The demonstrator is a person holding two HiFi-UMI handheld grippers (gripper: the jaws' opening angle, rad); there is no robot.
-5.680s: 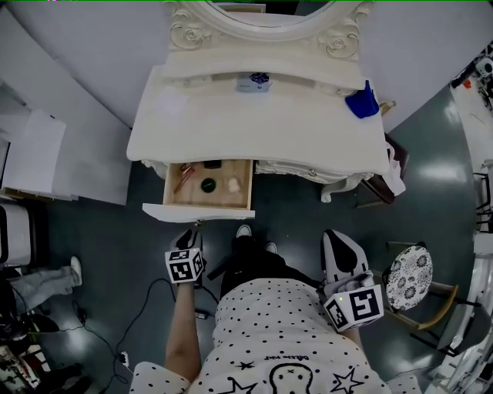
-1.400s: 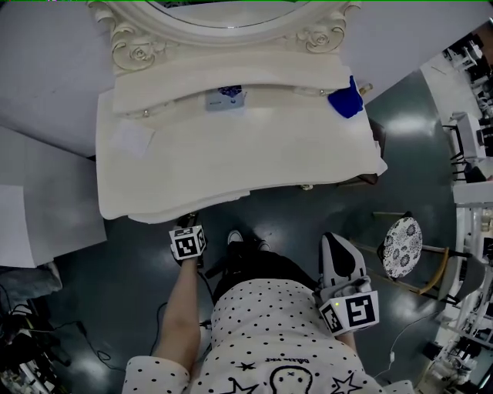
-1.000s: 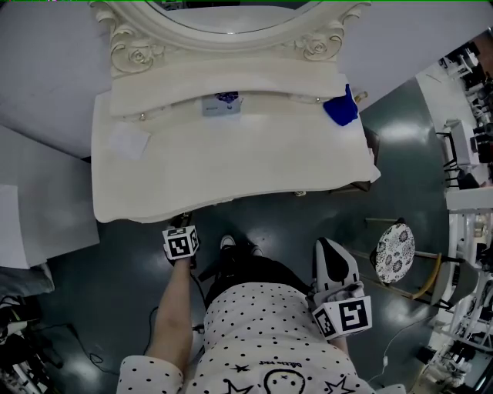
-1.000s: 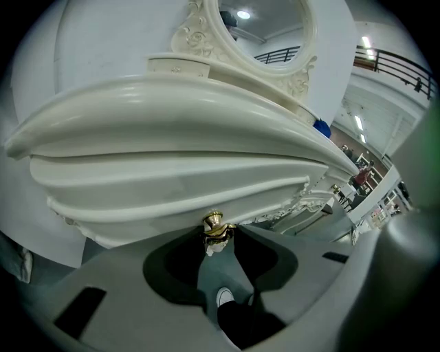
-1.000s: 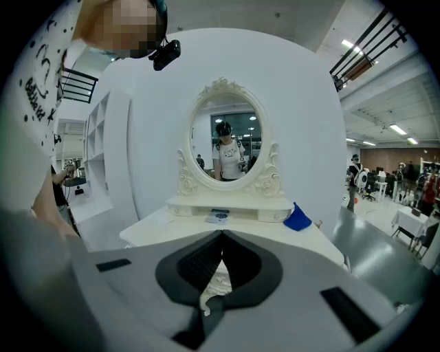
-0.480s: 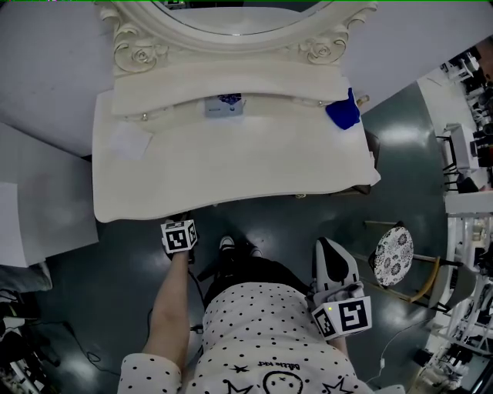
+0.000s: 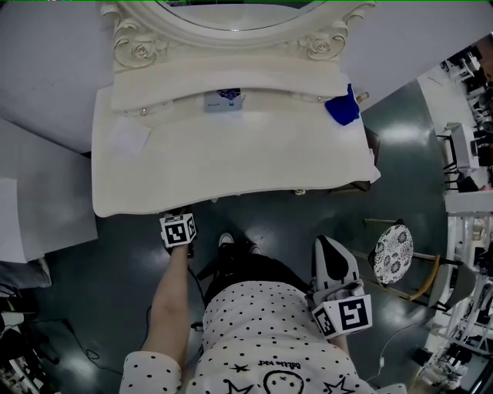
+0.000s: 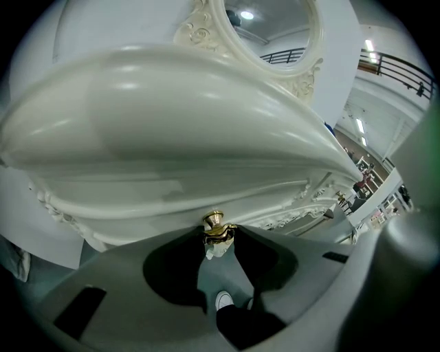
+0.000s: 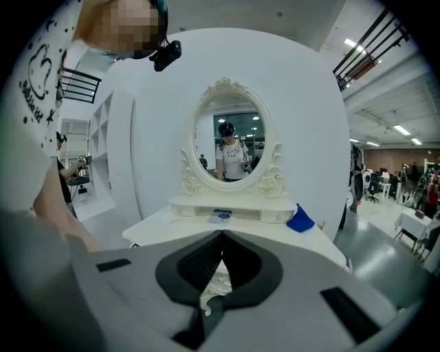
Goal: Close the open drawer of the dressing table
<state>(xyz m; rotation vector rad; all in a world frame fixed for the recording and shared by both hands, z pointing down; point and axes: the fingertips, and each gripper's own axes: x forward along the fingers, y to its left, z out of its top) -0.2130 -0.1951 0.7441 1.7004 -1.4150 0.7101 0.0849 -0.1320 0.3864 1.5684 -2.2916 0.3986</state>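
The cream dressing table (image 7: 231,169) fills the upper head view, and its drawer is pushed in, hidden under the tabletop edge. My left gripper (image 7: 180,217) reaches under that edge at the left. In the left gripper view the drawer front (image 8: 172,199) sits flush, and the left gripper (image 8: 217,231) has its jaw tips closed around the small brass knob (image 8: 215,221). My right gripper (image 7: 332,246) hangs back beside the person's body, away from the table. The right gripper (image 9: 221,237) has its tips together with nothing between them.
A blue cloth (image 7: 341,109) and a small box (image 7: 221,100) lie on the table's rear shelf below the oval mirror (image 7: 231,11). A patterned stool (image 7: 393,254) stands at the right. White panels (image 7: 38,215) lean at the left. The person's shoes (image 7: 225,241) are just below the table edge.
The drawer that stood open with things inside several seconds ago is now shut. Over the last second the left gripper edged slightly toward the table edge; the right one stayed put.
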